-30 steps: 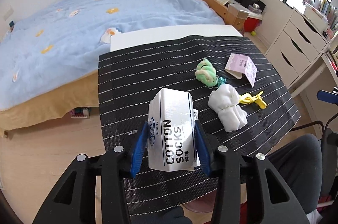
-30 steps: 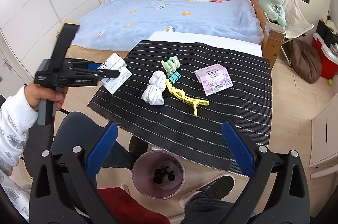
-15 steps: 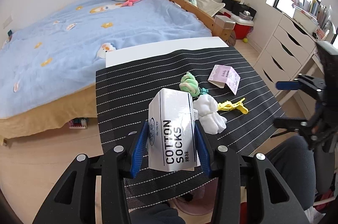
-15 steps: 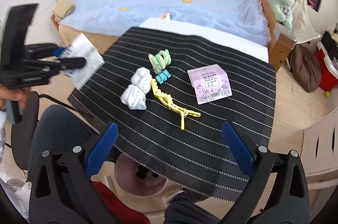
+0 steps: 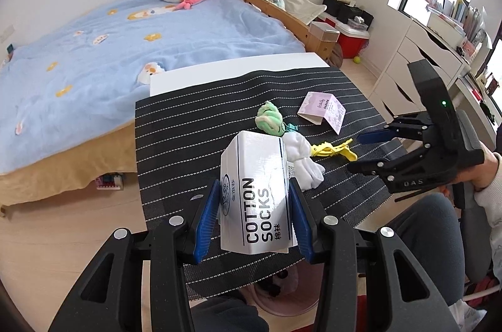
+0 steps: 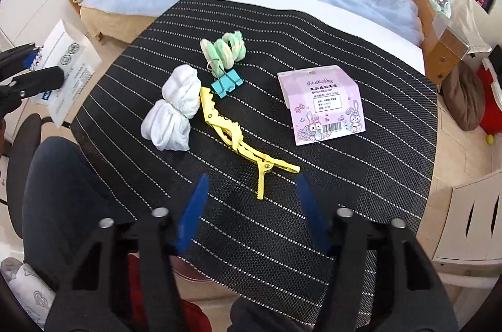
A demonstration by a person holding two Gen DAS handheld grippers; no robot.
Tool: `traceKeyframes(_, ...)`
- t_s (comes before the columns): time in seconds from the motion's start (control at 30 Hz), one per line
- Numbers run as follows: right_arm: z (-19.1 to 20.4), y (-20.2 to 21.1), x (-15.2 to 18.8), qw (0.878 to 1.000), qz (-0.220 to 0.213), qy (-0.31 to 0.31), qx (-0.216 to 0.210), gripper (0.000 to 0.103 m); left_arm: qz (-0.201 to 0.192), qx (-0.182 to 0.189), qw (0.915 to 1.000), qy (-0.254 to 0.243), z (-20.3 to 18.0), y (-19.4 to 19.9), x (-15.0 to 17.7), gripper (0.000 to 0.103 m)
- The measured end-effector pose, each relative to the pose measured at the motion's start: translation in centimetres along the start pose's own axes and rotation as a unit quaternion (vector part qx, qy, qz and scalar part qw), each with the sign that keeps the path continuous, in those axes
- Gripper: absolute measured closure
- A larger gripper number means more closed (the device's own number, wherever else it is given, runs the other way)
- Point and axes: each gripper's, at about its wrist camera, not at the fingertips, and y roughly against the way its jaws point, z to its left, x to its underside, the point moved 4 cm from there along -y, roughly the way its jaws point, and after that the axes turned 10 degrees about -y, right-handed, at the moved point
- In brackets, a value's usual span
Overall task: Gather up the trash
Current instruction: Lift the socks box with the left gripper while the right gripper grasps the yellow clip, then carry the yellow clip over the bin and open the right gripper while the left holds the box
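Note:
My left gripper is shut on a white "COTTON SOCKS" paper package, held above the near left edge of the black striped mat. The package also shows at the left edge of the right wrist view. My right gripper is open and empty, low over the mat just in front of the yellow clip. It shows in the left wrist view too. A pink printed package lies flat on the mat to the right.
A white sock bundle, a green-white sock roll and a teal binder clip lie on the mat. A pink bin stands under the table's near edge. A blue bed is behind, white drawers at right.
My right gripper has moved forward and down over the mat and its jaws have narrowed, still open. The left gripper keeps hold of the package, turned a little to the right.

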Motion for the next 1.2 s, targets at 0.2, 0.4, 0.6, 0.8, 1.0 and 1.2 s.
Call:
traceKeyframes(0.2, -0.1, -1.0, 0.1, 1.000, 0.011, 0.001, 0.001, 0.072, 0.001, 0.002, 1.0000, 0.007, 0.1, -0.2, 0.6, 0.060)
traceKeyframes(0.4, -0.4, -1.6, 0.1, 1.000, 0.010, -0.003, 0.012, 0.096, 0.003, 0.005, 0.9999, 0.009, 0.1, -0.3, 0.9, 0.060)
traceKeyframes(0.6, -0.7, -0.9, 0.5, 1.000, -0.003, -0.011, 0.015, 0.100, 0.003, 0.009, 0.9999, 0.008, -0.2, -0.4, 0.9, 0.060)
traceKeyframes(0.8, -1.0, 0.2, 0.6, 0.999, -0.020, -0.022, 0.014, 0.100, 0.001, 0.012, 0.9999, 0.005, -0.6, -0.4, 0.9, 0.060)
traceKeyframes(1.0, -1.1, 2.3, 0.7, 0.998, -0.046, -0.032, 0.009, 0.100, -0.003, 0.015, 0.9999, 0.000, -1.2, 0.0, 0.8, 0.060)
traceKeyframes(1.2, -0.6, 4.9, 1.0, 0.997, -0.070, -0.034, -0.003, 0.100, -0.009, 0.019, 0.9998, -0.004, -2.0, 0.6, 0.8, 0.060)
